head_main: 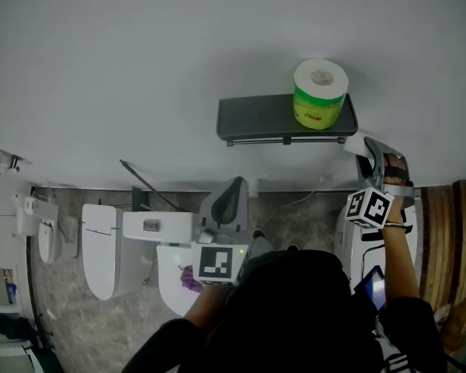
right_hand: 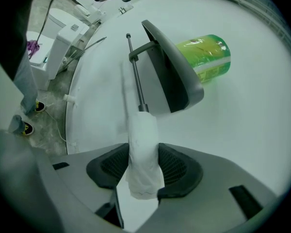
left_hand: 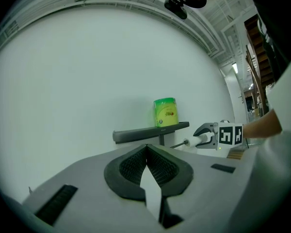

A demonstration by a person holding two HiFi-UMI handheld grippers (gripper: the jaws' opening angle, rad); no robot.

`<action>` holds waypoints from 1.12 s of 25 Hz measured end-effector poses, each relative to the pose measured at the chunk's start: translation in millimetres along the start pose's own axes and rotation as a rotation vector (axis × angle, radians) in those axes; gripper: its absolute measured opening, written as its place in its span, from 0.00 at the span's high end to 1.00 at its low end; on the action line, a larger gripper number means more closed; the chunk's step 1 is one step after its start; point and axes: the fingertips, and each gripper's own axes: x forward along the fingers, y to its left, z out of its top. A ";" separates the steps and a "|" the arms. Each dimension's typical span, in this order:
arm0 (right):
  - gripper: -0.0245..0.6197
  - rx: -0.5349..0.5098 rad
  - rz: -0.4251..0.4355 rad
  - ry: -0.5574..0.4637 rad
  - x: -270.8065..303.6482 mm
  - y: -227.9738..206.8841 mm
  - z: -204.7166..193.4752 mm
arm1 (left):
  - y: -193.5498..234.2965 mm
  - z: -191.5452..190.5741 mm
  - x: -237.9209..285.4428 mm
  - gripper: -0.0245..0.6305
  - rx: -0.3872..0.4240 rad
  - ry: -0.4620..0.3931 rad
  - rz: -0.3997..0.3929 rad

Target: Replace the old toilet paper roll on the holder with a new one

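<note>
A: What has the right gripper [right_hand: 139, 152] got?

B: Its jaws are clenched on the old roll [right_hand: 141, 130], a thin, crumpled white tube at the free end of the holder's rod [right_hand: 135, 72]. Whether the rod's tip sits inside the core cannot be made out.

A: So how should the person take it off?

B: Probably straight along the line of the rod, without tilting, so the core doesn't snag on the tip. The tube looks soft, so a harder squeeze would likely only crush it.

A: And the left gripper [left_hand: 146, 149]?

B: Its jaws are pressed together with nothing between them, and it is held low, apart from the holder. It looks free to fetch the new roll [head_main: 320, 93], which stands upright in its green wrapper on the dark shelf [head_main: 256, 119] above the rod.

A: What about the room?

B: A plain pale wall [head_main: 140, 61] carries the holder. Below it, a white toilet [head_main: 101, 247] stands on a mottled grey floor [head_main: 66, 317], and there are wooden boards [head_main: 443, 231] at the right.
</note>
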 end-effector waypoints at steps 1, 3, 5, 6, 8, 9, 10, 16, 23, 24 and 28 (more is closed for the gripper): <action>0.66 0.001 0.011 -0.003 -2.1 4.0 1.2 | 0.5 -1.0 -2.4 0.93 0.005 -0.001 0.000; 0.66 0.007 0.038 -0.020 -6.3 14.5 7.6 | 2.2 -1.3 -7.4 0.93 -0.001 0.000 0.009; 0.66 0.009 0.070 -0.042 -9.7 27.7 17.4 | 4.2 -0.3 -12.2 0.93 -0.028 0.004 0.028; 0.66 0.008 0.086 -0.053 -11.1 34.1 23.6 | 5.5 -0.1 -14.4 0.93 -0.039 0.006 0.037; 0.66 0.008 0.114 -0.083 -14.0 45.5 39.9 | 8.9 -1.1 -19.0 0.93 -0.048 0.007 0.051; 0.66 0.002 0.130 -0.104 -15.3 52.1 49.6 | 10.7 -2.1 -21.5 0.93 -0.050 0.008 0.058; 0.66 -0.010 0.148 -0.128 -16.4 59.7 59.7 | 12.7 -3.3 -24.1 0.93 -0.053 0.009 0.066; 0.66 0.012 0.278 -0.333 -37.9 93.3 144.4 | 29.4 -8.8 -45.7 0.93 -0.061 0.019 0.127; 0.66 0.168 0.399 -0.634 -77.2 81.5 252.7 | 56.5 -17.4 -78.4 0.93 -0.043 0.020 0.211; 0.66 0.212 0.415 -0.683 -84.8 71.0 268.0 | 60.2 -17.5 -83.3 0.93 -0.034 0.023 0.224; 0.66 0.393 0.464 -0.856 -114.4 16.3 319.5 | 71.0 -15.4 -97.0 0.93 -0.044 0.030 0.266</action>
